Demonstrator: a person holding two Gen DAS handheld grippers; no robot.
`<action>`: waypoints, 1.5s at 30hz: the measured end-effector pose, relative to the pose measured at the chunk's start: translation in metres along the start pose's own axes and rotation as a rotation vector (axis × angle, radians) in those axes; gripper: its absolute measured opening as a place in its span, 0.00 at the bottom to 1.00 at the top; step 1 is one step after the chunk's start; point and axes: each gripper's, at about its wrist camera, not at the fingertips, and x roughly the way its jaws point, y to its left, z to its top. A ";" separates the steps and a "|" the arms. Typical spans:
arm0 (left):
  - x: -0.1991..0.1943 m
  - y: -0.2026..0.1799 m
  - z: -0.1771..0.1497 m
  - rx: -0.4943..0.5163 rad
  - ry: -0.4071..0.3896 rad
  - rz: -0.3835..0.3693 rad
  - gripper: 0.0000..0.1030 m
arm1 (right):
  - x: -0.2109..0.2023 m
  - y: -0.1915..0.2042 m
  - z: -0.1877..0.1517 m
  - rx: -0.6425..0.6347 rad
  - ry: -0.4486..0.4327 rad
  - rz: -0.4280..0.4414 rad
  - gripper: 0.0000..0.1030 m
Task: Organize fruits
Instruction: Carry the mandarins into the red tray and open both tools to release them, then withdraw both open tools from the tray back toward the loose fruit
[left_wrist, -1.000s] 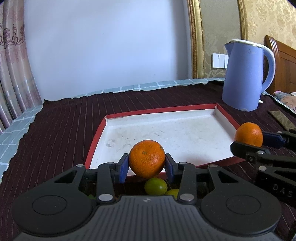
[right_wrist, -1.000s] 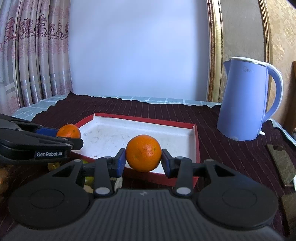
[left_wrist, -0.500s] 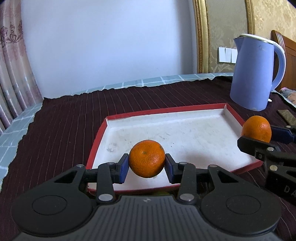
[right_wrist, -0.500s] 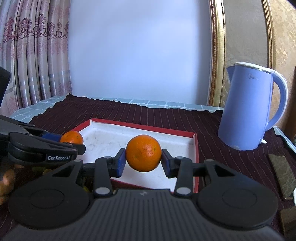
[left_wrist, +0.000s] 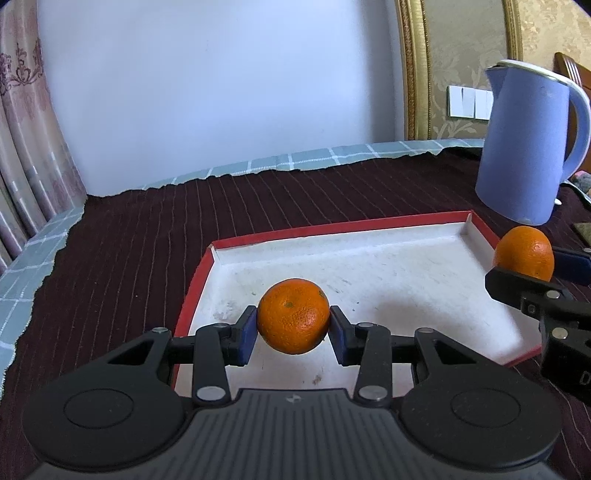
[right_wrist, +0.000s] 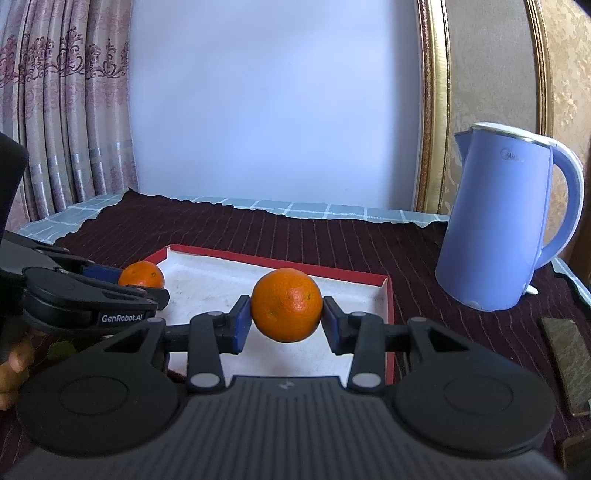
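My left gripper (left_wrist: 293, 328) is shut on an orange (left_wrist: 293, 315), held just above the near left part of a shallow white tray with a red rim (left_wrist: 332, 229). In the right wrist view my right gripper (right_wrist: 287, 320) is shut on a second orange (right_wrist: 286, 304) over the tray's near right corner (right_wrist: 388, 291). Each view shows the other gripper too. The right gripper's orange (left_wrist: 524, 255) appears at the right edge, and the left gripper's orange (right_wrist: 141, 274) at the left. The tray floor looks bare.
A light blue electric kettle (right_wrist: 506, 218) stands on the dark striped cloth (left_wrist: 147, 236) right of the tray. A flat dark object (right_wrist: 567, 365) lies at the far right. Part of a hand (right_wrist: 13, 373) holds the left gripper. A greenish fruit (right_wrist: 61, 349) lies under it.
Both grippers have moved forward over the tray with their oranges held. The green fruits seen under the left gripper a second ago have dropped out of its view.
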 end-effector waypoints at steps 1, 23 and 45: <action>0.003 0.000 0.001 -0.002 0.003 0.001 0.39 | 0.002 -0.001 0.001 0.003 0.002 0.001 0.37; 0.072 -0.012 0.028 0.006 0.103 0.064 0.39 | 0.065 -0.028 0.010 0.051 0.084 -0.041 0.37; 0.090 -0.026 0.033 0.029 0.077 0.098 0.67 | 0.073 -0.037 0.007 0.051 0.050 -0.126 0.97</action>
